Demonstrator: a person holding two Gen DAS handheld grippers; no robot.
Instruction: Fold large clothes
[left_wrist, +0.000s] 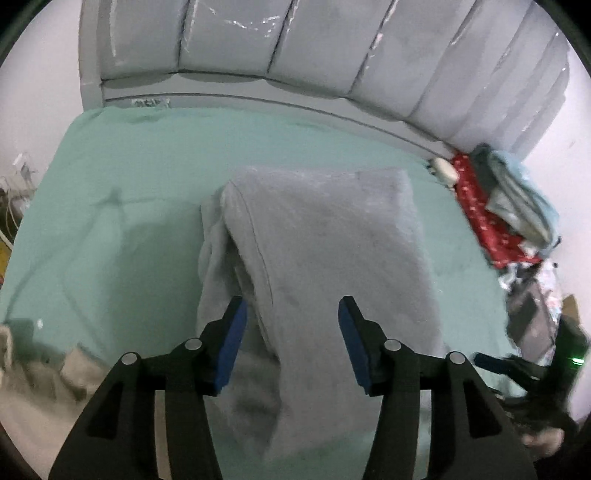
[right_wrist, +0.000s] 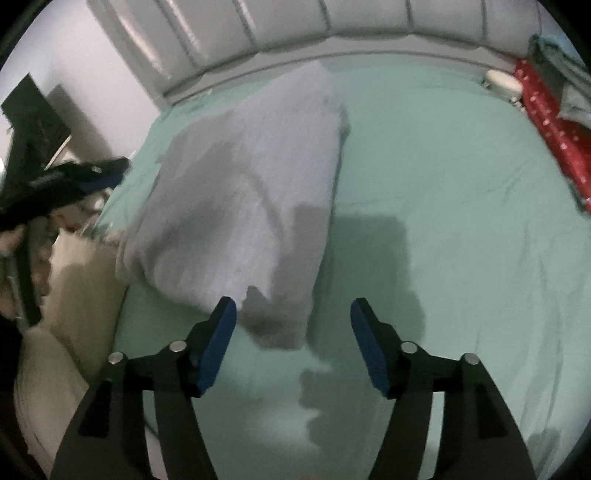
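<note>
grey garment (left_wrist: 325, 236) on mint bedsheet (left_wrist: 140, 177) before padded headboard (left_wrist: 258, 40); left gripper (left_wrist: 291, 347) and right gripper (right_wrist: 293, 343) released

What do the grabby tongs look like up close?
Both tongs, left and right, look alike: black angular arms with round silver rivets and flat blue pads on the fingers' inner faces. No cables or markings show.

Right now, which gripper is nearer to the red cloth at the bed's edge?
Right. The right gripper hangs open over the green sheet, on the grey garment's side facing the red cloth; the left gripper is open over the garment's far side.
</note>
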